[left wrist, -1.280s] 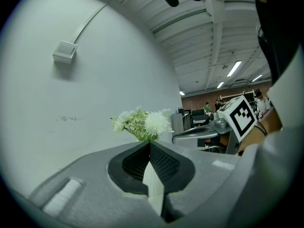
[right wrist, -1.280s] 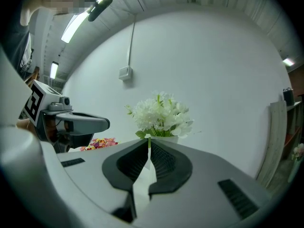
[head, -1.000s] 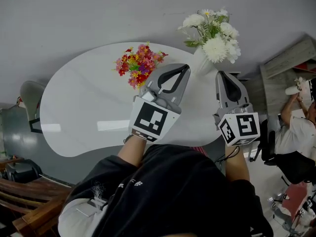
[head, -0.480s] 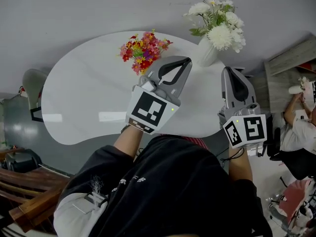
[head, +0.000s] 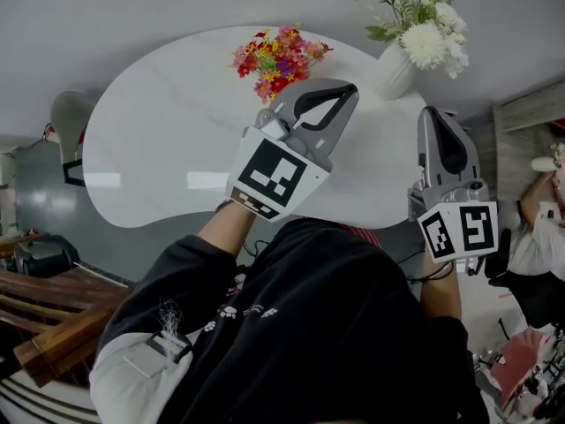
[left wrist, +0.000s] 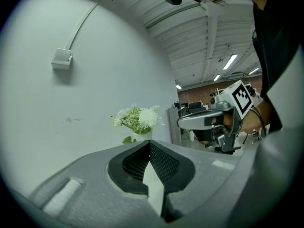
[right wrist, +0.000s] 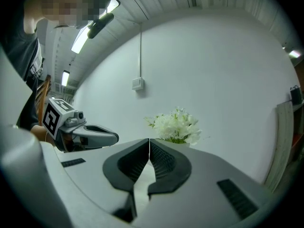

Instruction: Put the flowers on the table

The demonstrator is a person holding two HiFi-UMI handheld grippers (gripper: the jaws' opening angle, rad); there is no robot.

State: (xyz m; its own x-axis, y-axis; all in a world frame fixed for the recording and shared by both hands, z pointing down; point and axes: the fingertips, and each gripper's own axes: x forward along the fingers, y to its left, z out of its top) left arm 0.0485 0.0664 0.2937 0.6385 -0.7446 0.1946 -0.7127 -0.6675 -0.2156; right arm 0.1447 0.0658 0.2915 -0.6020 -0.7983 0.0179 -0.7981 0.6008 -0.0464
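The kidney-shaped white table (head: 150,157) carries the colourful flowers (head: 278,58) near its far edge, at about twelve o'clock from the person holding the tools. Whether the bunch stands in a pot I cannot tell, because its foot is covered by the left gripper (head: 347,93). That gripper hovers over the table top, clenched tip to tip on nothing, and in its own view the ribbed pads meet in a thin line. The right gripper (head: 434,113), at three o'clock from it by the table's right end, is pinched together just the same and empty. At one o'clock the white flowers (head: 422,26) stand in a pale vase (head: 395,71) on the far right corner of the table. In both gripper views the jaws cover most of that vase, so little more than the blooms shows. The holder's dark torso and sleeves block the table's near edge. At four o'clock another person (head: 540,237) is cut off by the frame, and at eight o'clock a wooden bench (head: 48,343) runs partly out of sight.
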